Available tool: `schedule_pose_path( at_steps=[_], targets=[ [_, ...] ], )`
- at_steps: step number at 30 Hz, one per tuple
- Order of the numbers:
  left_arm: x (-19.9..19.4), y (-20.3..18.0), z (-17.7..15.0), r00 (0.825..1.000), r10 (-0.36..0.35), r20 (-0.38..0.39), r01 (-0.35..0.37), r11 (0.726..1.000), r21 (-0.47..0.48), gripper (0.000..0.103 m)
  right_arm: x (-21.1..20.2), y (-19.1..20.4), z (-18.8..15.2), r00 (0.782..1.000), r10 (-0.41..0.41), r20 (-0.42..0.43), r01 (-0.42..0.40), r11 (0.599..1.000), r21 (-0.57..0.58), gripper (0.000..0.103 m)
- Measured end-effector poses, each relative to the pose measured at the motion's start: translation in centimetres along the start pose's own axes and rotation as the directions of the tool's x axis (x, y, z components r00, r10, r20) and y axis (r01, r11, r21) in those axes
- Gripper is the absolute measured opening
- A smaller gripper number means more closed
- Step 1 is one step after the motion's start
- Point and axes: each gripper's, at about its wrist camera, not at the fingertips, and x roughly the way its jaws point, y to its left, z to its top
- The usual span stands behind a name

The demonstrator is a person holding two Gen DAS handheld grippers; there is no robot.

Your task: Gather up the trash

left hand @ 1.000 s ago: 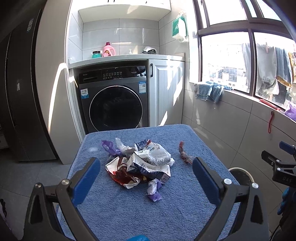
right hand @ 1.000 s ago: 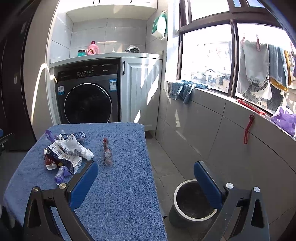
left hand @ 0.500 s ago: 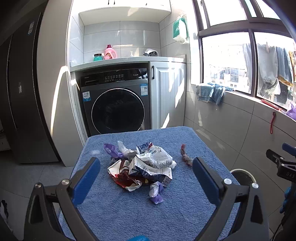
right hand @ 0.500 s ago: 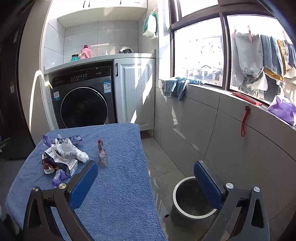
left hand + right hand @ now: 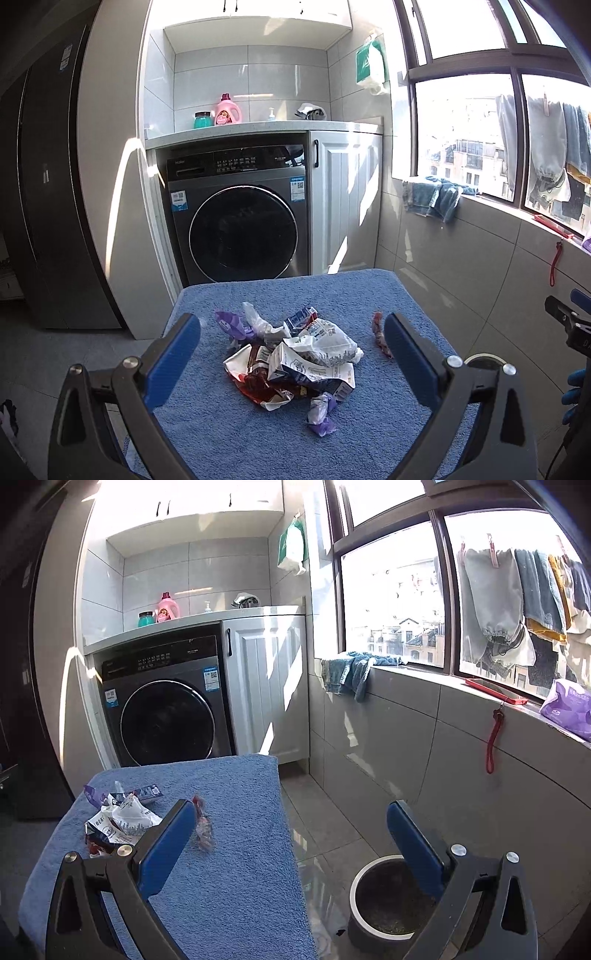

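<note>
A heap of crumpled wrappers (image 5: 295,358) lies on a table covered with a blue towel (image 5: 229,435). A single red wrapper (image 5: 380,334) lies apart to its right. My left gripper (image 5: 291,354) is open and empty, hovering above the near side of the heap. In the right wrist view the heap (image 5: 118,821) is at the left and the red wrapper (image 5: 203,829) beside it. My right gripper (image 5: 291,834) is open and empty, above the table's right edge. A round dark bin with a white rim (image 5: 388,904) stands on the floor right of the table.
A washing machine (image 5: 240,225) and a white cabinet (image 5: 343,206) stand behind the table. A tiled wall with a window sill (image 5: 461,716) runs along the right, with cloths on it. A dark tall cupboard (image 5: 44,184) is at the left.
Both grippers have risen and drawn back a little, so the table sits lower and farther in both views. The right one has also turned slightly left. The trash has not moved.
</note>
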Motion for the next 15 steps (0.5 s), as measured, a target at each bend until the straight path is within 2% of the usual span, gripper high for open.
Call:
schedule_pose_path(
  at_steps=[4, 5, 7, 9, 12, 15],
  targets=[
    [0.8, 1.7, 0.2, 0.999, 0.028, 0.042, -0.026, 0.998, -0.048, 0.1, 1.3, 0.0, 0.3, 0.999, 0.05, -0.006, -0.05, 0.999, -0.004, 0.103],
    [1.3, 2.1, 0.2, 0.999, 0.036, 0.033, -0.035, 0.998, -0.049, 0.1, 1.9, 0.1, 0.4, 0.998, 0.064, -0.015, -0.064, 0.998, -0.006, 0.103],
    [2.9, 2.6, -0.1, 0.999, 0.035, -0.034, -0.035, 0.999, -0.017, 0.1, 3.0, 0.4, 0.4, 0.995, 0.093, -0.036, -0.093, 0.996, -0.011, 0.103],
    [4.7, 2.9, -0.6, 0.994, 0.003, -0.105, -0.003, 1.0, -0.004, 0.1, 4.6, 0.6, 0.1, 0.99, 0.125, -0.072, -0.126, 0.992, -0.01, 0.103],
    [7.5, 2.7, -1.7, 0.98, -0.047, -0.195, 0.052, 0.998, 0.02, 0.1, 7.5, 1.5, -0.7, 0.975, 0.174, -0.137, -0.177, 0.984, -0.007, 0.102],
    [10.2, 2.1, -2.2, 0.96, -0.118, -0.256, 0.134, 0.99, 0.048, 0.099, 10.3, 3.0, -1.1, 0.956, 0.213, -0.201, -0.223, 0.975, -0.028, 0.089]
  ],
)
